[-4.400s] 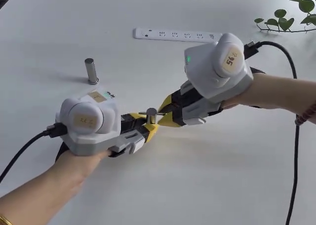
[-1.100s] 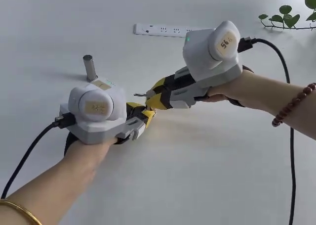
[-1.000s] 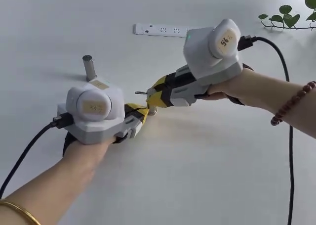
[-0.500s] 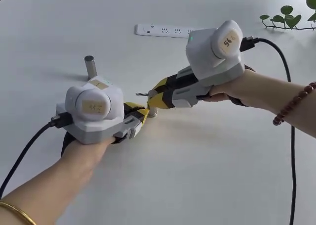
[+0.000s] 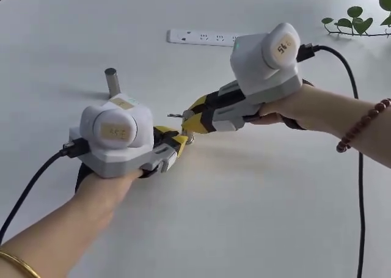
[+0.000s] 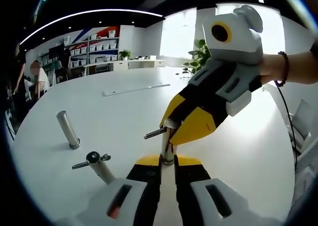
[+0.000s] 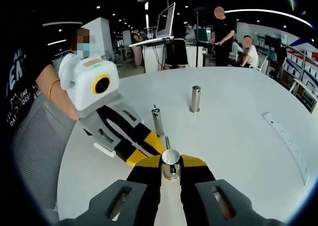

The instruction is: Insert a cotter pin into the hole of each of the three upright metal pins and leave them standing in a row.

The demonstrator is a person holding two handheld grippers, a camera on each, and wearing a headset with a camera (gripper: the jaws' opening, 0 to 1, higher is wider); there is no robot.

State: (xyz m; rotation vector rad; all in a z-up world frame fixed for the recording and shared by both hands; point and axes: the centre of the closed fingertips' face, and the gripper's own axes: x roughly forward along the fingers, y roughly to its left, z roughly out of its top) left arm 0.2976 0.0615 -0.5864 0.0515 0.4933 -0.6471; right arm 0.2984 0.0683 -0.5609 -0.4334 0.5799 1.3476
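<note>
One second on, the cotter pin (image 6: 155,133) has barely shifted, its tip through the metal pin (image 6: 168,145) clamped in the left gripper (image 6: 168,161) fingers, with the right gripper (image 7: 170,162) fingers narrowed on its near end, so it is judged seated; the bare pin (image 6: 67,129) waits on the table (image 5: 244,217).

A bare steel pin (image 5: 112,82) stands upright, far left. The second pin (image 6: 99,164), nearer, holds a fitted cotter pin (image 6: 79,164). The third pin (image 6: 168,144), centre, has another cotter pin (image 6: 155,133) poking sideways.
</note>
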